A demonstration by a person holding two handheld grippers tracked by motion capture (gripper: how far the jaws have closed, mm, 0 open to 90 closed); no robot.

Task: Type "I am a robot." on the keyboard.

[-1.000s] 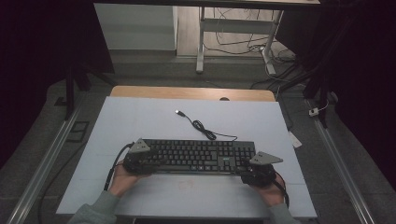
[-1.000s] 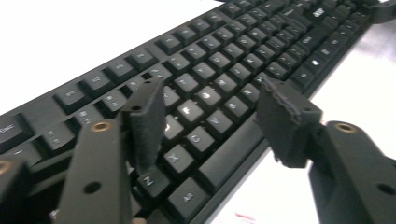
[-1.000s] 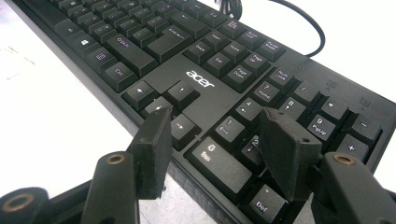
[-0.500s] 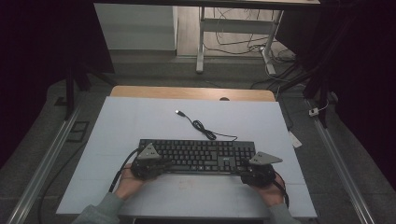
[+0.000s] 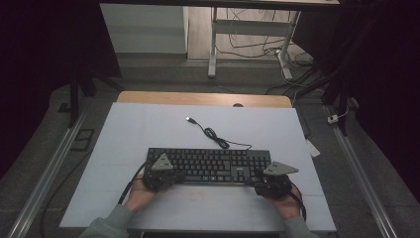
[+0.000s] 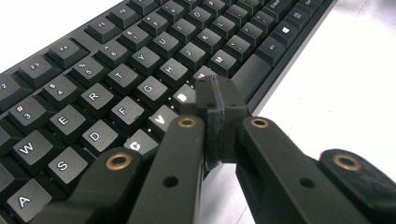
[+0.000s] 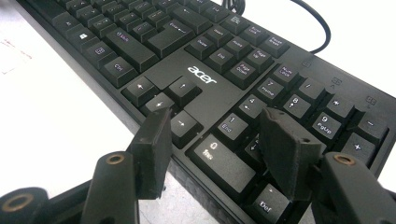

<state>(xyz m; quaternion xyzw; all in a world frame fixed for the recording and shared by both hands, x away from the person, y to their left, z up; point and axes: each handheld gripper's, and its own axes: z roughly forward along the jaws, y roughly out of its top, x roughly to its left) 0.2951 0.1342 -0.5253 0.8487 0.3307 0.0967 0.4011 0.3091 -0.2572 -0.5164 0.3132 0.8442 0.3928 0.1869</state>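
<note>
Lying flat on the white desk (image 5: 148, 124), near its front edge and parallel to it, a black keyboard (image 5: 210, 165) is seen in the high view. Its cable (image 5: 218, 140) is coiled once behind it and is run out to a plug (image 5: 189, 119) that rests on the bare desk surface, well apart from the keys.

The left tongs (image 5: 166, 177) are held at the keyboard's front left corner, and their jaws have just been closing. In the left gripper view these tongs (image 6: 215, 100) are shown pressed together, pad against pad, with nothing caught between them; their tips are placed over the bottom letter row, close to the V key and the space bar. Whether a key is touched cannot be told.

The right tongs (image 5: 267, 181) are held at the keyboard's front right corner. In the right gripper view they (image 7: 219, 140) are seen spread apart, one jaw beside the arrow keys and the other over the number pad near its large zero key, with the front edge of the keyboard between them. No pad is seen pressing on the case. A brand name is printed above the arrow keys.
</note>
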